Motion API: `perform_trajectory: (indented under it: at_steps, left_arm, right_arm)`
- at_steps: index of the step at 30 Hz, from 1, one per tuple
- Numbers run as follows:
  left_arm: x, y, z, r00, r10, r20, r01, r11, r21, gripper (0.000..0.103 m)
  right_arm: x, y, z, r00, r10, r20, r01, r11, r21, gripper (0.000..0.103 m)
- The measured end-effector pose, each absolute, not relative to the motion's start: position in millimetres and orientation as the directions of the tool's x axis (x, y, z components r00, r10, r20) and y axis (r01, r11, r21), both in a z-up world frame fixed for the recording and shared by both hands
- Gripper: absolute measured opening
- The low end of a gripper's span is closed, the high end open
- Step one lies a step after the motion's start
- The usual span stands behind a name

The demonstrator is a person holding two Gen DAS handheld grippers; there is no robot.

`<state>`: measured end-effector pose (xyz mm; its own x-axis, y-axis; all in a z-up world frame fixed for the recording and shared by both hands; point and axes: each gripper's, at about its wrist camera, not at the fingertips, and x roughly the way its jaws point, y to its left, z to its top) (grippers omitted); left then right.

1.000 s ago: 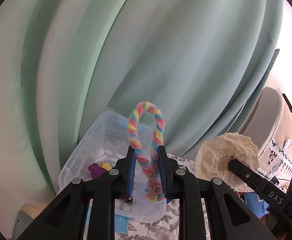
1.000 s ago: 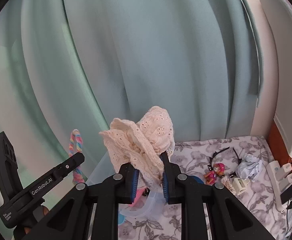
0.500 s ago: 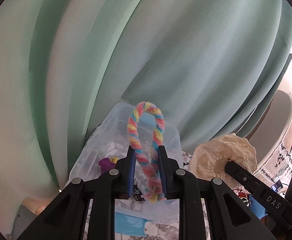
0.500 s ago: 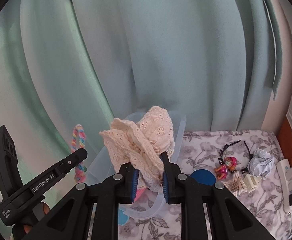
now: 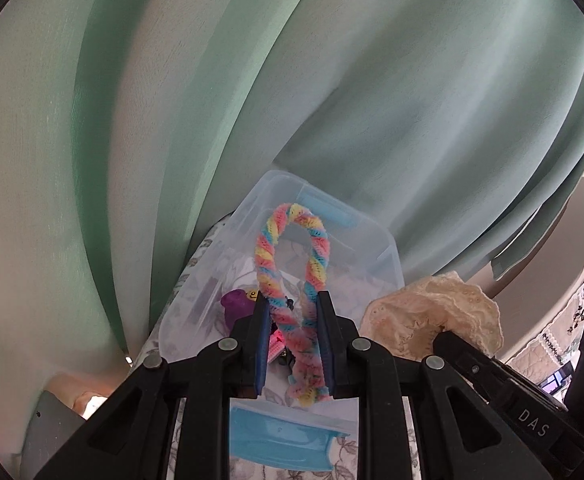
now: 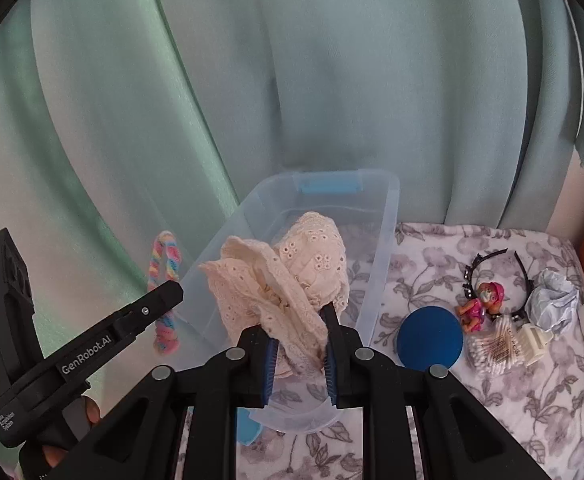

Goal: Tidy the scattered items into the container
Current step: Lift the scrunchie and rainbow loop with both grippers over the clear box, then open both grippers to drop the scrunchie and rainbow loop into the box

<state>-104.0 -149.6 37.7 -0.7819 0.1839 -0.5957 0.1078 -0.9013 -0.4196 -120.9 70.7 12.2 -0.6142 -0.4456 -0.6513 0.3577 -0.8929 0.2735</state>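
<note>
My left gripper (image 5: 293, 344) is shut on a twisted rainbow pipe-cleaner loop (image 5: 288, 256) and holds it over the clear plastic bin (image 5: 387, 256). My right gripper (image 6: 297, 354) is shut on a cream lace cloth (image 6: 288, 276) and holds it above the same bin (image 6: 383, 256). The lace cloth also shows in the left wrist view (image 5: 431, 320), and the loop in the right wrist view (image 6: 166, 280). A purple toy (image 5: 238, 304) lies inside the bin.
On the floral cloth (image 6: 511, 400) to the right of the bin lie a blue disc (image 6: 429, 340), a pink doll (image 6: 481, 306), cotton swabs (image 6: 491, 350), a black headband (image 6: 491, 256) and crumpled paper (image 6: 551, 296). A green curtain (image 6: 292, 80) hangs behind. A blue latch (image 5: 280, 440) is near.
Both grippers have tilted down and moved toward the bin. The bin and the table now fill more of both views. Both grips are unchanged.
</note>
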Motion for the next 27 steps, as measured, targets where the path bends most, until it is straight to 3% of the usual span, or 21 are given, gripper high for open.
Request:
perform_trajectory:
  at_steps: [14, 27]
  left_arm:
    - [-127.3, -156.6, -1.1, -0.742, 0.191, -0.643, 0.134, -0.897, -0.421, 0.024]
    - [-135.6, -154.7, -16.5, -0.719, 0.192, -0.668, 0.144, -0.899, -0.413, 0.033]
  right_arm:
    - [-127.7, 54.1, -12.1, -0.54, -0.434, -0.721, 0.365, -0.893, 0.264, 0.023]
    - [-132.3, 50.7, -26.3, -0.511, -0.415, -0.753, 0.363, -0.898, 0.248, 0.028]
